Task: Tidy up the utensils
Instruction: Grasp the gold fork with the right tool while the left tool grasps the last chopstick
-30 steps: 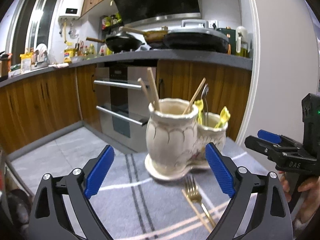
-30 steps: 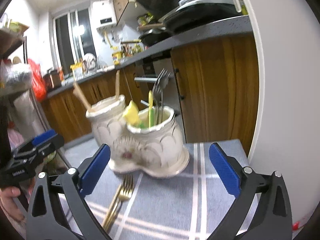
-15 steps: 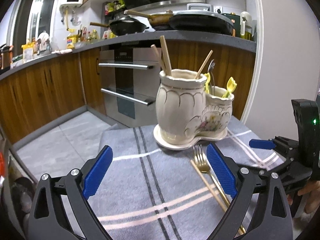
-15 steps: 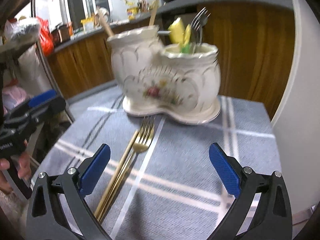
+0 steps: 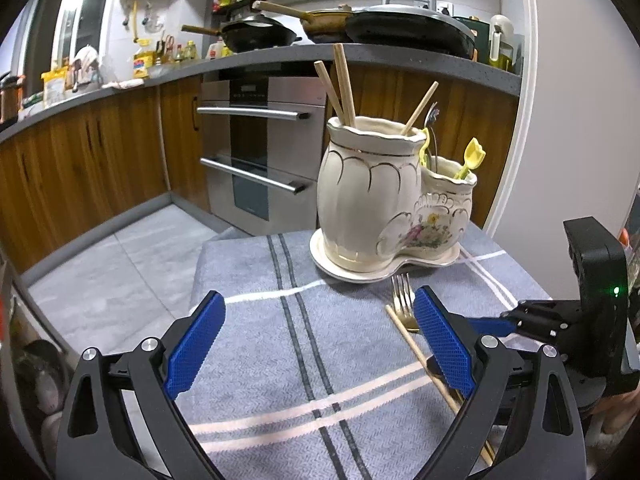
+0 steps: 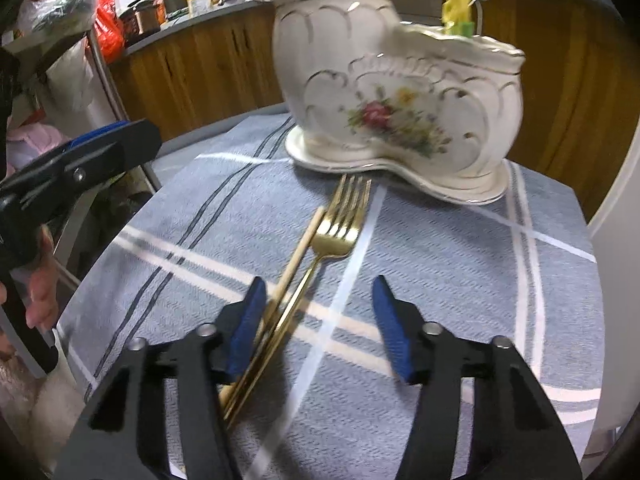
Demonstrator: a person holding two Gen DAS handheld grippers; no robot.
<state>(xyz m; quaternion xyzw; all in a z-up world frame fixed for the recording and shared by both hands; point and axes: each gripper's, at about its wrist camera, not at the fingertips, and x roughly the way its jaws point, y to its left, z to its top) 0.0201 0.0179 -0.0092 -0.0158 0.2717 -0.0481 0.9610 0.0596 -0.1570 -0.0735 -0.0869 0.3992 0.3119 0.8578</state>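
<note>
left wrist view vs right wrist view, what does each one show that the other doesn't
Only the left wrist view shows the chopsticks standing in the tall compartment, the oven and the pans on the counter.

Only the right wrist view shows the right gripper open, low over the handles of the gold fork and loose chopstick, and a red bag.

Both show the ceramic holder, the fork and chopstick lying side by side before it, the striped cloth and the open left gripper.
</note>
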